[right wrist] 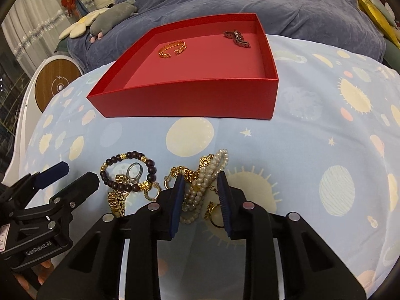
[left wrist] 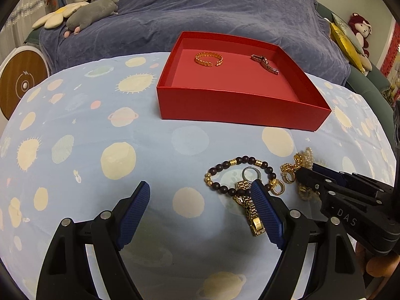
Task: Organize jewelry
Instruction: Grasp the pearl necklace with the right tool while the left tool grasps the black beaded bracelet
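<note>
Red box (left wrist: 235, 105) – matt card, smooth walls. Cloth (left wrist: 87, 130) over the bench: soft printed fabric, slightly creased. Gold bangle (left wrist: 208, 59) in the box – shiny metal, chain-textured. Beaded bracelet (right wrist: 130, 172): dark matt beads, looks like wood, with bright gold spacers. Pearl strand (right wrist: 212, 172) glossy, cream. Gold watch band (left wrist: 253, 215) polished metal links. Left tongs (left wrist: 200, 195): black matt plastic, blue pads (left wrist: 135, 207) with rough knurled rubbery finish. Blanket (left wrist: 200, 7) behind, fuzzy grey-blue.
</note>
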Available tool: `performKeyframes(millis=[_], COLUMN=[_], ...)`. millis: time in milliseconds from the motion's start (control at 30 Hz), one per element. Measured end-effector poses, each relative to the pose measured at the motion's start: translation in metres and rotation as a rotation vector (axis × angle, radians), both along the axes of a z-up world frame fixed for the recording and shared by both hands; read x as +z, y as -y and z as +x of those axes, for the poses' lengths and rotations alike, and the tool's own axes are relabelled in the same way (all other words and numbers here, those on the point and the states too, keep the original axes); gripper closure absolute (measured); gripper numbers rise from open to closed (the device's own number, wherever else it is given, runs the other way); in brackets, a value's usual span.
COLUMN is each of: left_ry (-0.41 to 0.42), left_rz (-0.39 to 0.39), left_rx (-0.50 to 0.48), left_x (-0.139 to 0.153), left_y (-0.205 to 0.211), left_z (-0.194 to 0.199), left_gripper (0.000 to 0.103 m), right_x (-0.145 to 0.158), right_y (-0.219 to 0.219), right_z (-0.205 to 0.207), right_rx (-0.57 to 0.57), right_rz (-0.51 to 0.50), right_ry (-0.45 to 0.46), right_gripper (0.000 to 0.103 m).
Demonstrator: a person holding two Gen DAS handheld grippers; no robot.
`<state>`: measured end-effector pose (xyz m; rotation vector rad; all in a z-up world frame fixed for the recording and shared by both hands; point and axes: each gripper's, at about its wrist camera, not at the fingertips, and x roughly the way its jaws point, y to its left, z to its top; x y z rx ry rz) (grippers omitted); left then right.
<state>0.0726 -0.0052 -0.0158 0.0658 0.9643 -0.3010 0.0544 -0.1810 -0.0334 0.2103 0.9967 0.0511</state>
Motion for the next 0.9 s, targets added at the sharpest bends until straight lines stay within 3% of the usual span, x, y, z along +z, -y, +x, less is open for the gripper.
performKeyframes(millis=[300,500,567,700,767,833,900], left_ry=[0.01,-0.001,0.034,0.07,0.079,0.083,0.076], left_rz=[0.0,0.005,0.036,0.063,0.068,0.07,0.066], left_rx=[-0.037,-0.055,-0.069,-0.084,-0.091,-0.105,-0.118], left_x=[-0.007,-0.021,-0.022,-0.024,-0.024,-0.023,-0.021], left_y=[0.01,0.017,0.02,0.024,0.025,0.027,0.028], left_z=[0.013,0.024,0.021,0.016,0.015,0.012,0.011], left_gripper=[0.023,0.041,0.043,0.054,0.065,0.085,0.095], right_x=[0.015,0.021,0.021,0.022,0.022,0.023,0.023], right_y=[0.014,0.021,0.022,0.021,0.02,0.02,0.02], right_z=[-0.025,-0.034,-0.032,-0.033,-0.033,-0.032,-0.032], right_rx=[0.002,0.005,0.004,0.011,0.013,0.012,0.009], right_rz=[0.012,0.03,0.035,0.041,0.044,0.044,0.046], right_ry=[0.024,0.036,0.033,0.035,0.036,0.037,0.038], right_gripper=[0.09,0.09,0.09,0.09,0.09,0.09,0.09])
